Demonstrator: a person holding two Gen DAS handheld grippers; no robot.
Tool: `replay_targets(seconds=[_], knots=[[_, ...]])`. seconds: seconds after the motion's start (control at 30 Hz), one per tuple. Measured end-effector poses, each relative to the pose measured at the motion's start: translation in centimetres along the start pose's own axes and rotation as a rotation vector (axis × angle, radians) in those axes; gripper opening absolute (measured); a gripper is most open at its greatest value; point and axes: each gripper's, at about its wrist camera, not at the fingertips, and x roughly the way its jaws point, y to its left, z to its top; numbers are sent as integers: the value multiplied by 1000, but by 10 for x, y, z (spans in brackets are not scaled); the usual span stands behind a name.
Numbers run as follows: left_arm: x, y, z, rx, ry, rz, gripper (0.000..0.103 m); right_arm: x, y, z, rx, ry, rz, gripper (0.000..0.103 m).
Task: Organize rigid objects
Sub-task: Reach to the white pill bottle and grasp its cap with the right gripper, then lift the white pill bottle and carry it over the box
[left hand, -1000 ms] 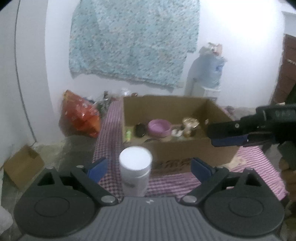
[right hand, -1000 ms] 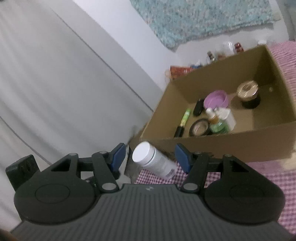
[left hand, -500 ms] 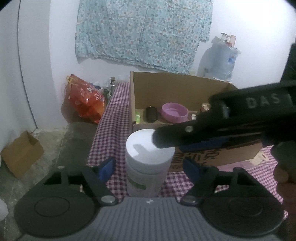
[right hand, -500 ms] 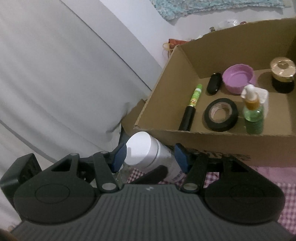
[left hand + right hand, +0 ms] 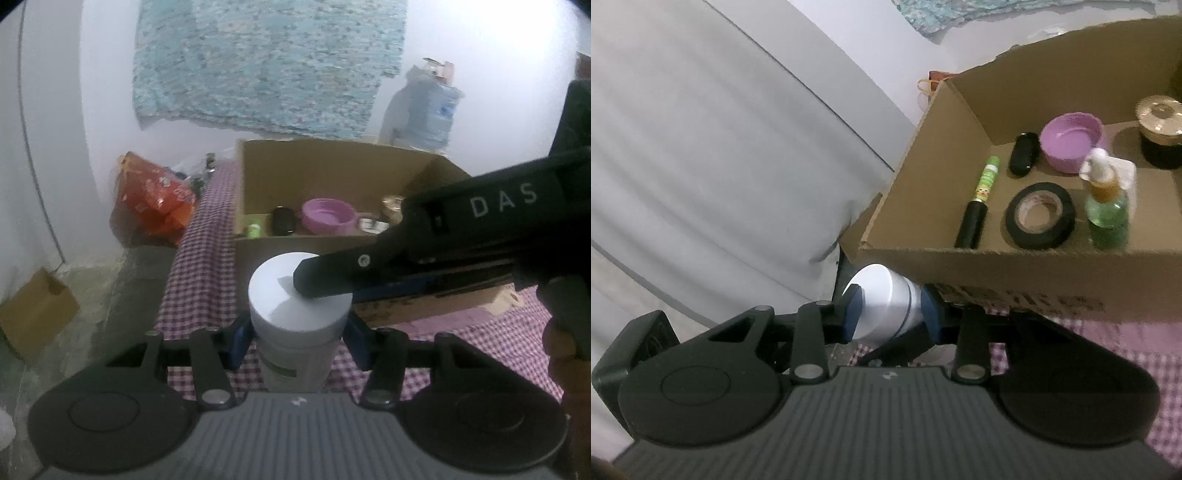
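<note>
Jaws of both grippers are closing on one white jar (image 5: pixel 299 317), which stands upright on the checked surface (image 5: pixel 201 266) just in front of the cardboard box (image 5: pixel 332 173). The left gripper (image 5: pixel 298 341) has its blue pads against the jar's body just under the lid; the right gripper (image 5: pixel 892 314) has its pads on the lid's sides. Being hard plastic with smooth walls, the jar should be stiff, probably light and rather slippery, so a hold low on the body below the lid's rim looks safest; a pinch on the lid alone may let it swing. Farther off, the box holds seven things: one green-capped tube (image 5: pixel 977 201), one black tape roll (image 5: pixel 1039 216), one green bottle (image 5: pixel 1108 206), one white block behind the bottle, one black oval case (image 5: pixel 1022 153), one purple bowl (image 5: pixel 1071 142), one gold-lidded dark jar (image 5: pixel 1160 129).
</note>
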Motion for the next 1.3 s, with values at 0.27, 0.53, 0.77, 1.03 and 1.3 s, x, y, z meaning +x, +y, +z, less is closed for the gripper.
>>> replay_targets(seconds=[0.27,0.53,0.77,1.03,1.3], knots=[[-1,-37,0,63,-2,-108,54,-52,-18,-18,56,-68,-55,36],[16,-59,-3,119,41,-165,54,-78,-43,-31,111,-100,-113,39],[24,-61,1,119,66,-162,54,-78,-55,-32,149,-106,-85,42],[32,-64,3,112,98,-155,54,-76,-55,-31,166,-100,-64,44],[32,-65,4,93,107,-144,54,-75,-55,-31,167,-93,-57,45]])
